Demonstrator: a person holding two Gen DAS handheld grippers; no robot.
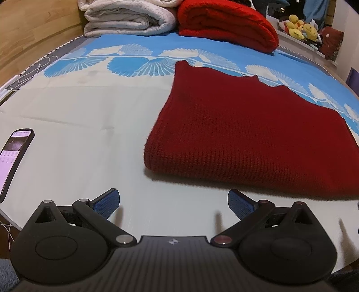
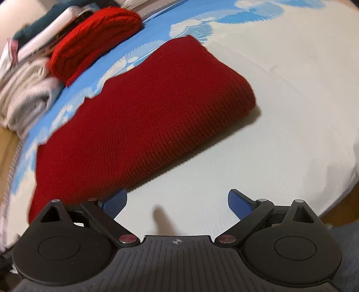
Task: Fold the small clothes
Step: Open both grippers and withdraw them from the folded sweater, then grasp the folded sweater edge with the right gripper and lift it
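While both grippers are hovering low over the bed, I am looking at the dark red waffle-knit garment, which is lying folded on the pale sheet with the blue fan-print border. From the left wrist camera it is sitting at about one o'clock, apart from the left gripper, whose blue-padded fingers are spread wide and holding nothing. From the right wrist camera the same garment is lying at about eleven o'clock, its near edge reaching down just beside the right gripper, whose fingers are likewise spread and empty.

I am judging the knit to be thick, soft and fairly light, with a rounded doubled edge along the near side; it is likely to sag and stretch if lifted by one point, and the coarse texture should be giving the pads good grip. I am thinking the best hold is at the two near corners of that folded edge, pinching all layers together.

At twelve o'clock in the left view, a bright red folded blanket and a white folded quilt are resting at the head of the bed; a black smartphone is lying at nine o'clock.
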